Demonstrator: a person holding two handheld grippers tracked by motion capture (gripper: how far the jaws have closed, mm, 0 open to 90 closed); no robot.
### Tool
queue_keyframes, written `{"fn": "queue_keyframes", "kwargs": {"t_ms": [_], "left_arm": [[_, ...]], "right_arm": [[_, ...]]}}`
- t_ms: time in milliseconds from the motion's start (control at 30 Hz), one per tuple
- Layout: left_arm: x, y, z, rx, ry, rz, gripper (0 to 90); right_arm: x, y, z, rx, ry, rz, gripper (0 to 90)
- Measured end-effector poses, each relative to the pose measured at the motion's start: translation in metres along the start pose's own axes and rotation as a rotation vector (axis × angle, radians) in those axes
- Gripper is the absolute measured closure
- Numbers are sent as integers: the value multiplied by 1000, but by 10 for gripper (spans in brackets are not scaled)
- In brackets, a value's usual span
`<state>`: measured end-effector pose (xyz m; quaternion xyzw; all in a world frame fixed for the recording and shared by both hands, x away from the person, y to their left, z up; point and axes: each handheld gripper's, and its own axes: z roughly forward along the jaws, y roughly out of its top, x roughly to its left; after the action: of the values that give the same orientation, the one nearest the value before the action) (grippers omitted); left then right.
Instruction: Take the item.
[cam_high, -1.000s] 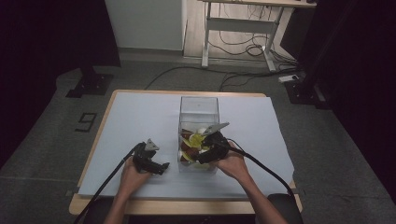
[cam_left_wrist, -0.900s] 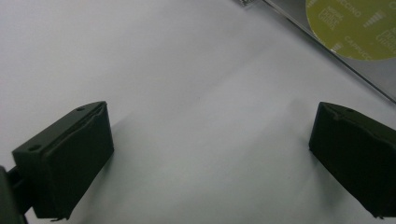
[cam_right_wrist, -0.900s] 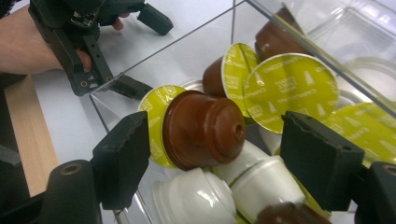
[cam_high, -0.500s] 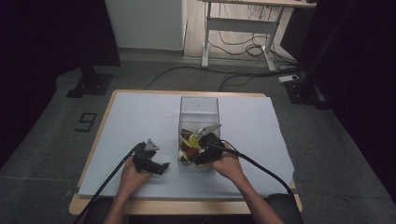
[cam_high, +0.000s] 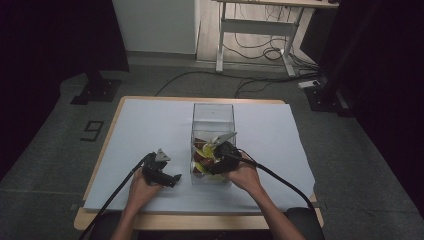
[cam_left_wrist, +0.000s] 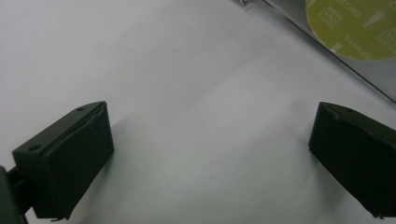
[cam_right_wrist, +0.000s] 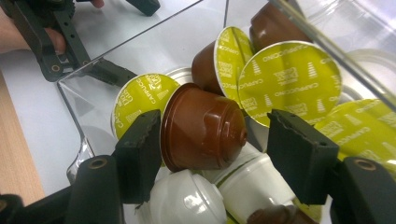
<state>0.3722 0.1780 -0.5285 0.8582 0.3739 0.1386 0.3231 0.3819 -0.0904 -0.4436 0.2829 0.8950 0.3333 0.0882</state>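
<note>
Brown plastic coffee capsule (cam_right_wrist: 203, 127), dome end turned towards the camera, lies on its side atop the pile inside the clear square-sided plastic box (cam_high: 213, 115), and that box is the marker for everything else. Right gripper (cam_right_wrist: 219, 144) is down inside the box, jaws straddling the capsule: the left pad looks to be touching its rim edge, the right pad stands just clear of the dome, and the jaws have just been closing with the capsule between them. Not clamped yet, by my reading. The capsule's axis runs roughly across the gap between the pads, foil end at the left pad, so a further squeeze would catch it end to end. Around it sit yellow-green foil-lidded capsules (cam_right_wrist: 289, 81) and white plastic capsules (cam_right_wrist: 187, 198) beneath. Left gripper (cam_high: 162, 172) rests on the white table sheet (cam_high: 145, 125) just beside the box's left wall, jaws wide apart and empty. The right hand is plainly the nearer one.
</note>
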Motion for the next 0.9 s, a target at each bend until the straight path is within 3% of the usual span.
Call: {"fn": "queue_keyframes", "kwargs": {"t_ms": [133,400,667,900], "left_arm": [[0,0,0,0,0,0,0],[0,0,0,0,0,0,0],[0,0,0,0,0,0,0],[0,0,0,0,0,0,0]], "right_arm": [[1,0,4,6,8,-2,394],[1,2,8,20,6,1,357],[-1,2,10,37,36,28,447],[0,2,9,43,13,14,467]]}}
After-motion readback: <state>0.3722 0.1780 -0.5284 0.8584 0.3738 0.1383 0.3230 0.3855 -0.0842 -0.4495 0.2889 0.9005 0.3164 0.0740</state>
